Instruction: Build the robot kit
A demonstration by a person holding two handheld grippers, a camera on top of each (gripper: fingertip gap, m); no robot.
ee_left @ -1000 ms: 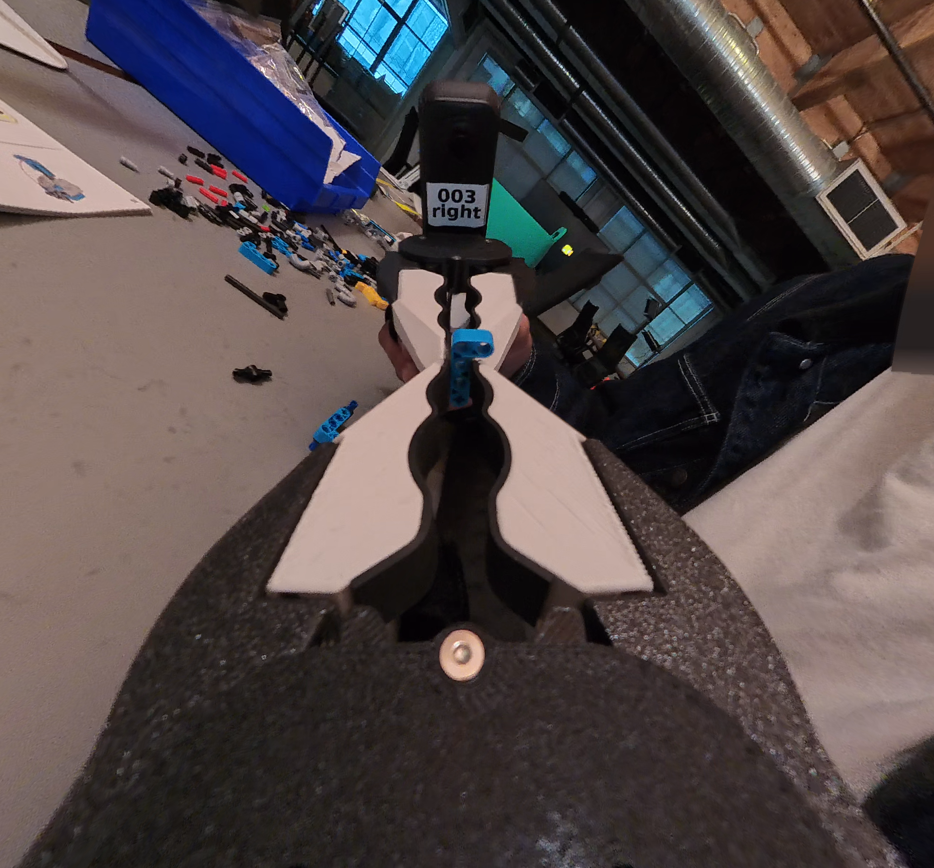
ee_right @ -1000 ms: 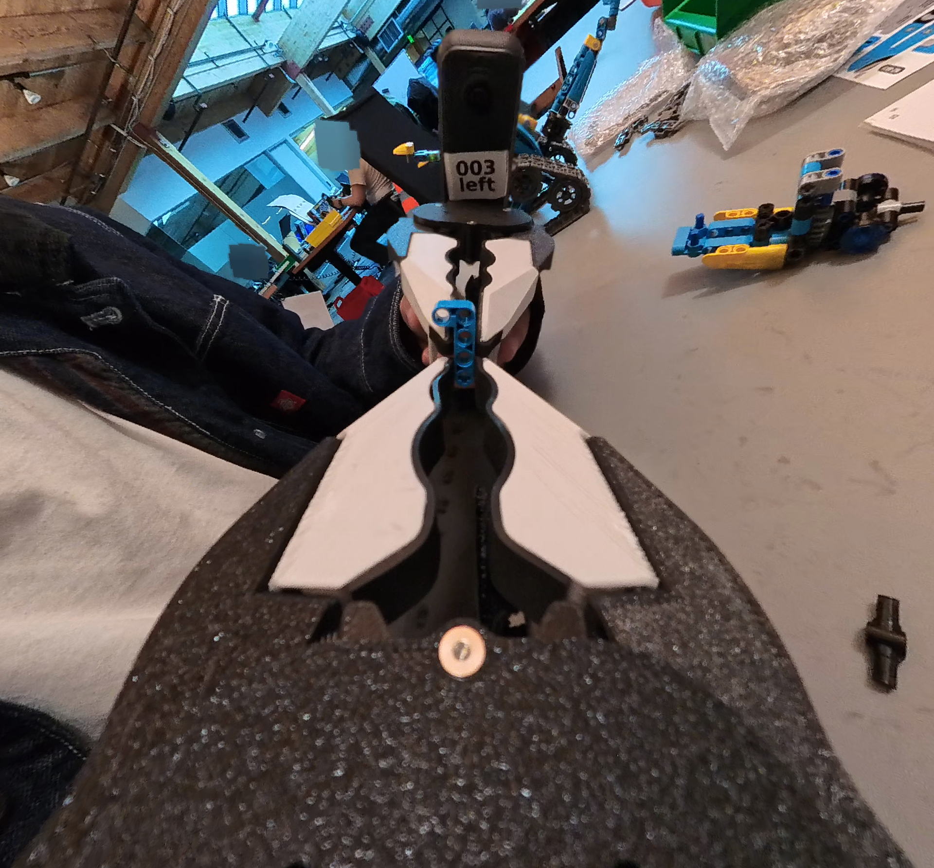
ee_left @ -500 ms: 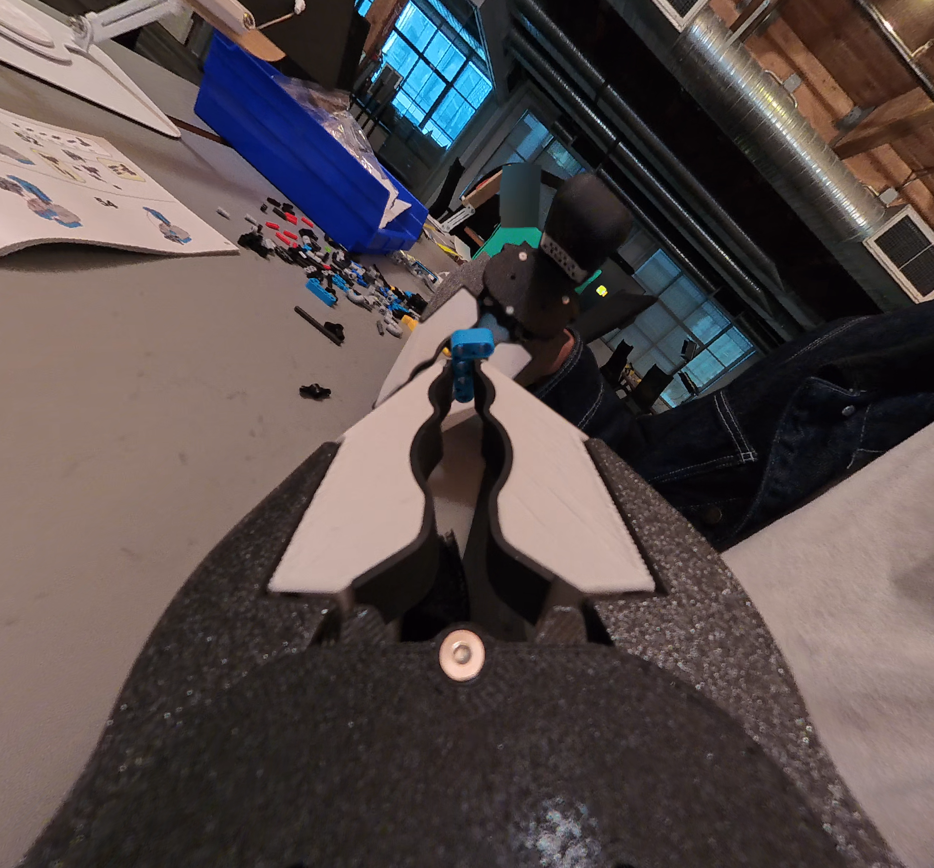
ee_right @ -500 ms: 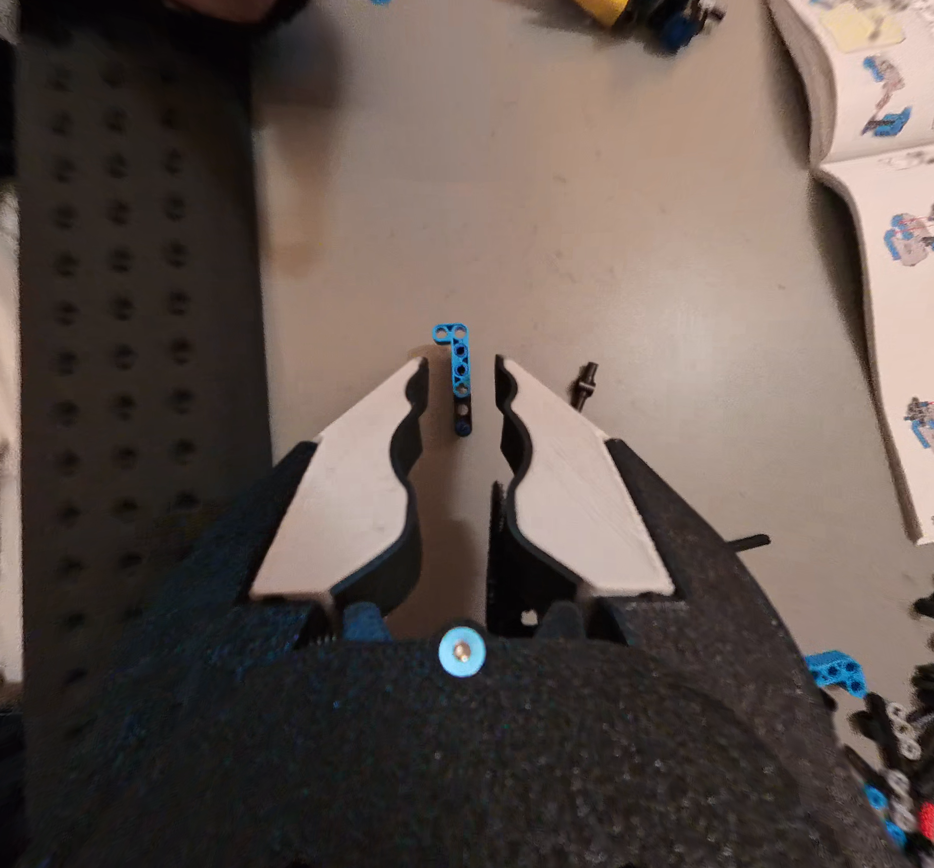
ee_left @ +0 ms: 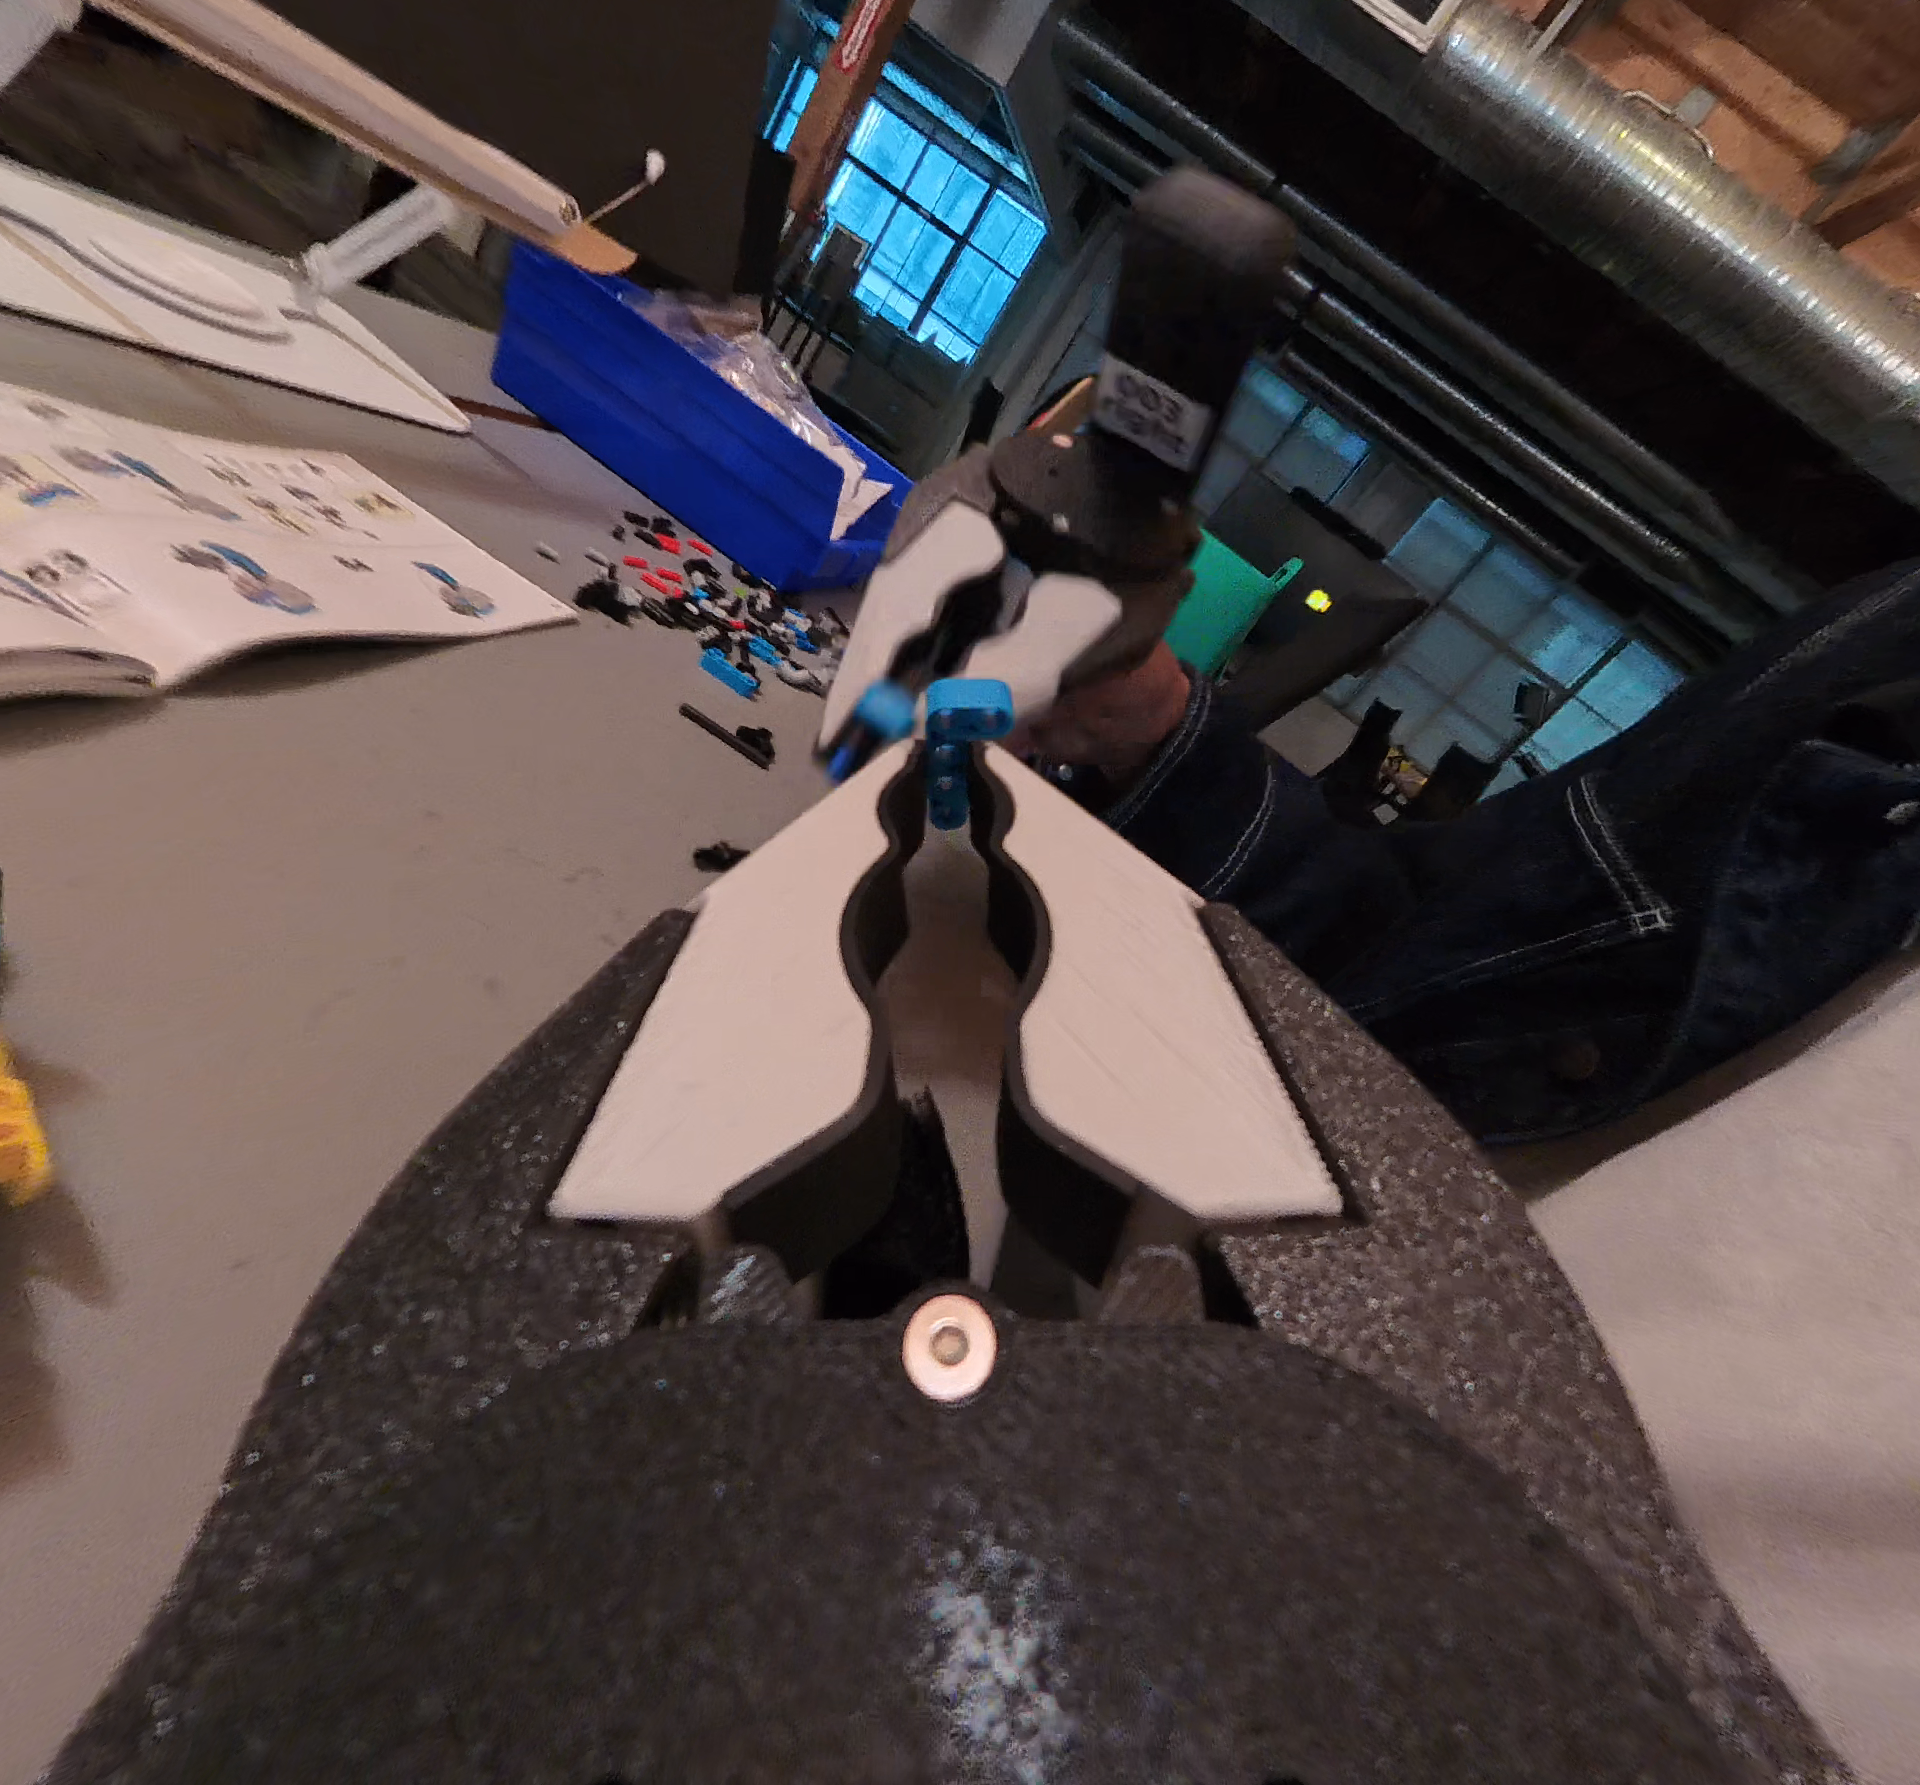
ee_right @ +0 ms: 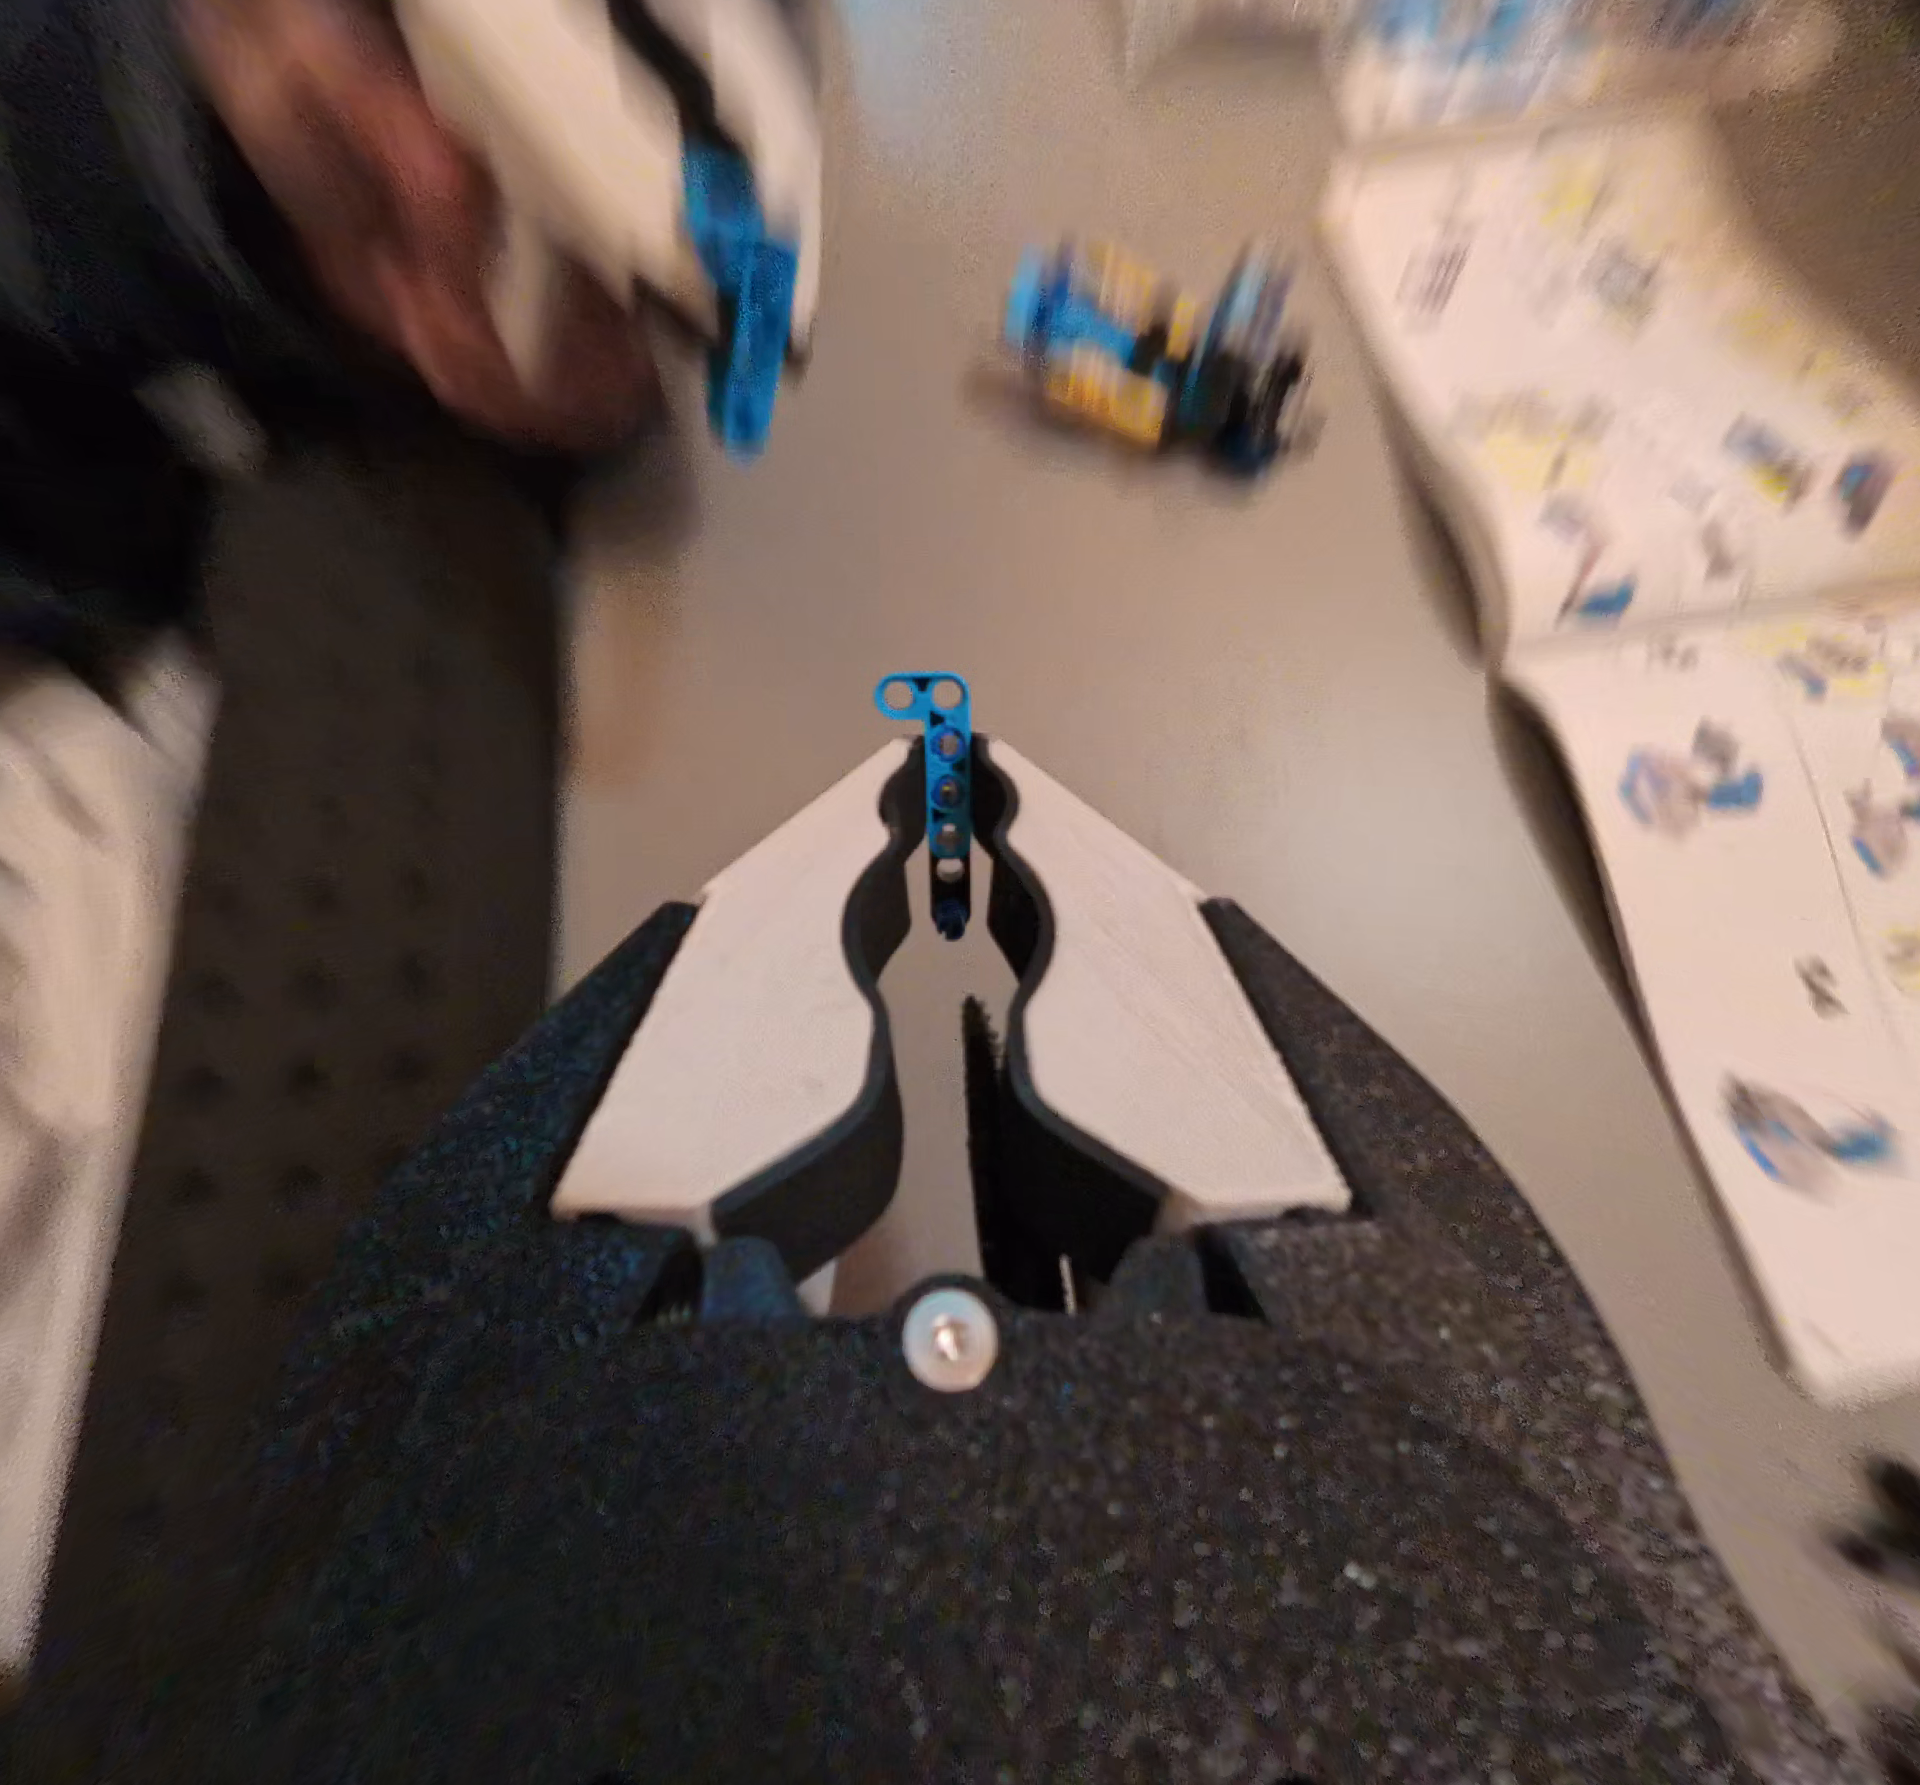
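Note:
My left gripper [ee_left: 948,753] is shut on a blue L-shaped beam [ee_left: 966,705], held above the grey table [ee_left: 312,904]. Just beyond it, my right gripper [ee_left: 940,670] points down at the table with a blue piece [ee_left: 883,712] at its tip. In the right wrist view, my right gripper [ee_right: 945,748] is shut on a thin blue L-shaped beam [ee_right: 920,694] with a dark pin at its near end. The left gripper [ee_right: 717,208] shows blurred at the upper left, holding its blue beam [ee_right: 748,312].
A blue bin [ee_left: 675,426] with a plastic bag stands at the back, with loose small parts [ee_left: 727,613] before it. An open instruction booklet [ee_left: 208,540] lies on the table, at the right in the right wrist view [ee_right: 1662,800]. A blue-and-yellow model [ee_right: 1143,353] is ahead. A black perforated board [ee_right: 343,800] lies left. The tips of one gripper are about 7 cm away from the tips of the other. The blue-and-yellow model [ee_right: 1143,353] is about equally far from each gripper, around 15 cm.
The right gripper swung from facing the left gripper to pointing down at the table, opened around its beam half a second ago, and has closed on it. The left stayed shut.

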